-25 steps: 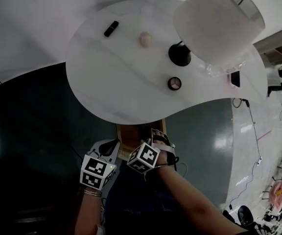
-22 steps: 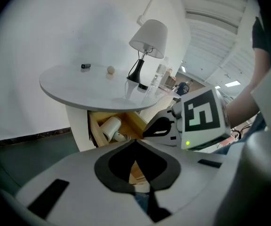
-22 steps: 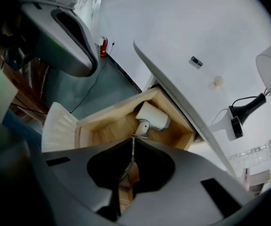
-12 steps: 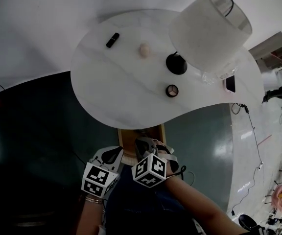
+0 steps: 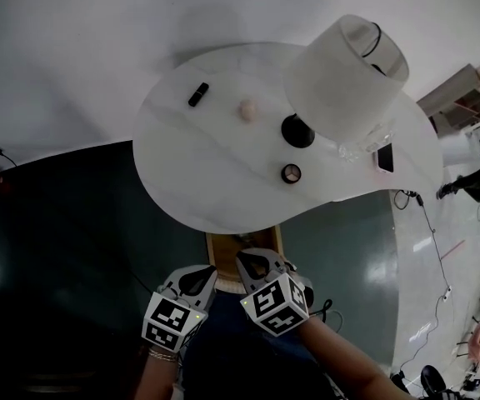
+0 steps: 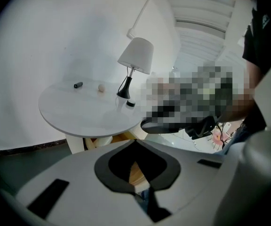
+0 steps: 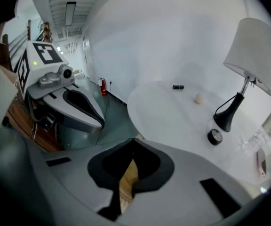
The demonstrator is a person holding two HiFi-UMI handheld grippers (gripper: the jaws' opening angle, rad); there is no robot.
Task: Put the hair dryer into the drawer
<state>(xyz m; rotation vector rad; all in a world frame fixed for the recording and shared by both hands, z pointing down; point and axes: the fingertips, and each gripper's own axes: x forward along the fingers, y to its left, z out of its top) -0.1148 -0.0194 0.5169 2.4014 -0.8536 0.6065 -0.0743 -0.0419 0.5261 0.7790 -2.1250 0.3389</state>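
Observation:
No hair dryer shows in any view. Part of a wooden drawer (image 5: 223,252) sticks out under the near edge of the white round table (image 5: 215,165). My left gripper (image 5: 198,275) and right gripper (image 5: 257,262) hang side by side just below it, both pointing at the drawer. The left gripper (image 6: 135,139) has its tips touching and nothing between them. On the right gripper (image 7: 133,138) the tips also meet and hold nothing. Wood shows through the gap behind each pair of tips. Each gripper view catches the other gripper beside it.
On the table stand a lamp (image 5: 344,77) with a white shade and black base (image 5: 297,130), a small black stick (image 5: 197,94), a pale ball (image 5: 247,110), a small round black object (image 5: 291,173) and a phone (image 5: 384,158). Dark floor lies to the left, cables to the right.
Both grippers have risen toward the camera and drawn back from the drawer. The right one has rolled, its marker cube now further right.

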